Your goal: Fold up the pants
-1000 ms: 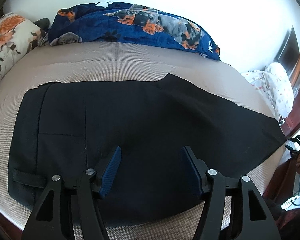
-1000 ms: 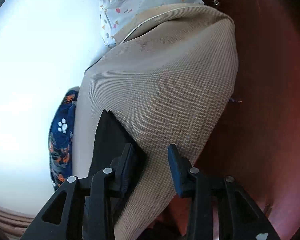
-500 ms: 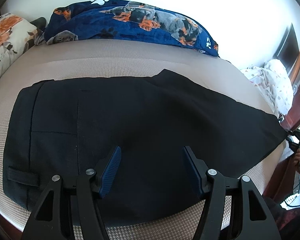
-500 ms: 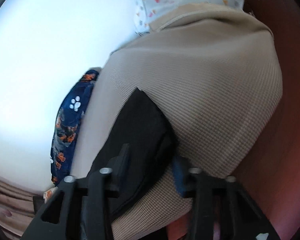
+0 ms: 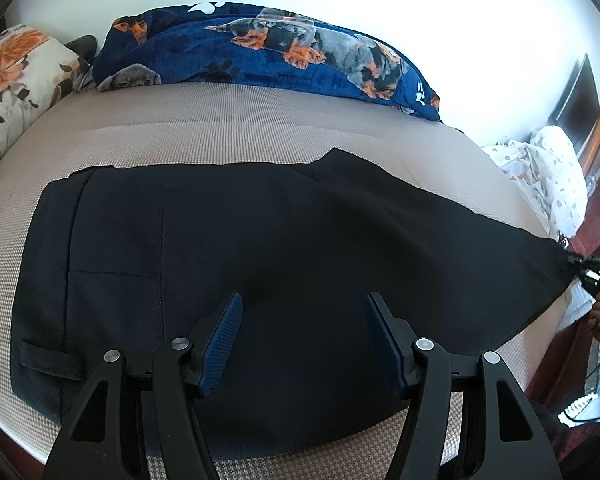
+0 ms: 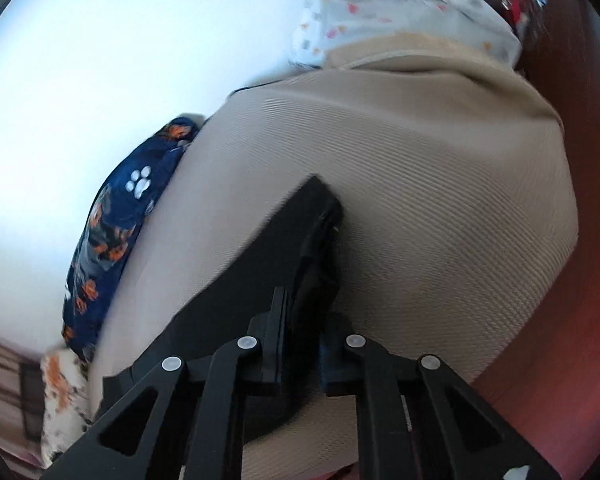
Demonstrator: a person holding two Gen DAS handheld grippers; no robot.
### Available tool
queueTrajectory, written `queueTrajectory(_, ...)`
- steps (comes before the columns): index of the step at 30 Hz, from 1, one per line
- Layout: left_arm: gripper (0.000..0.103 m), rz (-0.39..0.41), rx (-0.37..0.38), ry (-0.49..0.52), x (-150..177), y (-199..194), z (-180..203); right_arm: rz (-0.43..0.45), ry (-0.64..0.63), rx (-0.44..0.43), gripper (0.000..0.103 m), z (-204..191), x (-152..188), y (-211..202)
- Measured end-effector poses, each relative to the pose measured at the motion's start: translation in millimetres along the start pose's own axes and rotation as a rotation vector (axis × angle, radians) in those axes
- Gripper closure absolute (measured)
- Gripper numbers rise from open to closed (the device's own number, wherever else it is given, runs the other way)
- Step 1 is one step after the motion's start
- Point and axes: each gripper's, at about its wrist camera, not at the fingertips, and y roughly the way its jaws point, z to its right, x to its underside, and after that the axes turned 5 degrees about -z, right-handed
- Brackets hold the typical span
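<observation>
Black pants [image 5: 260,248] lie spread across a tan mattress [image 5: 220,136], waistband at the left, leg end at the right. My left gripper [image 5: 302,340] is open and empty, hovering over the pants' near edge. My right gripper [image 6: 300,344] is shut on the leg hem [image 6: 312,240], which it holds slightly lifted at the mattress's right side; it also shows in the left wrist view [image 5: 592,276] at the far right, pinching the hem corner.
A blue dog-print blanket [image 5: 268,52] lies along the far edge by the white wall. A floral pillow [image 5: 12,80] sits at the far left. White patterned bedding [image 5: 552,176] is bunched at the right. A red-brown wooden bed frame [image 6: 560,360] borders the mattress.
My right gripper closed on the leg hem and lifted it, pulling the leg taut to the right. My left gripper stayed open and shifted slightly.
</observation>
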Motion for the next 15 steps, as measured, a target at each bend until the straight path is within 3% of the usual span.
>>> queueTrajectory(9, 0.04, 0.022, -0.003, 0.031, -1, -7, 9, -0.06, -0.33, -0.066, 0.091, -142, 44, 17)
queueTrajectory(15, 0.04, 0.022, -0.016, 0.047, 0, -6, 12, -0.135, -0.477, -0.103, 0.091, -200, 89, 44)
